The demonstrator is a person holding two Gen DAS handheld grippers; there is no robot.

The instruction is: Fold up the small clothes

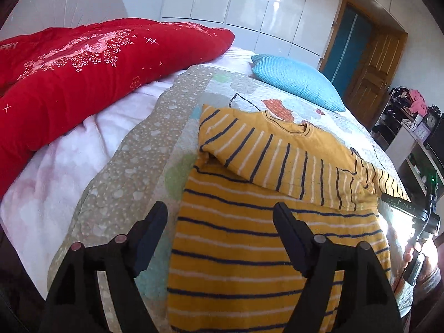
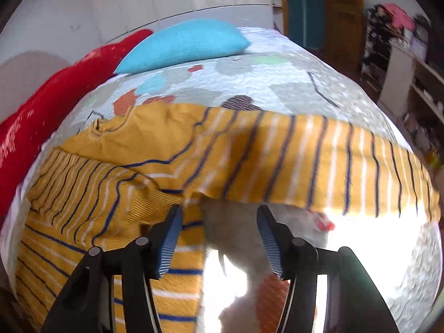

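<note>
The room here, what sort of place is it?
Most likely a home bedroom: a quilt-covered bed, a blue pillow and red duvet on it, white wardrobes behind.

The bed [image 1: 83, 166] is covered on its near side by a pale quilt [image 1: 177, 127] printed with grey, green and orange patches and edged with a tan spotted border. Beside the quilt a soft white blanket [image 1: 55, 172] shows, rumpled. A red duvet [image 1: 69, 77] with pink flower print lies heaped on that blanket, along the far side of the bed. A blue pillow [image 1: 297, 80] rests at the quilt's far end. A yellow striped top [image 1: 249, 222] lies spread on the quilt, one sleeve folded across its chest.
</note>
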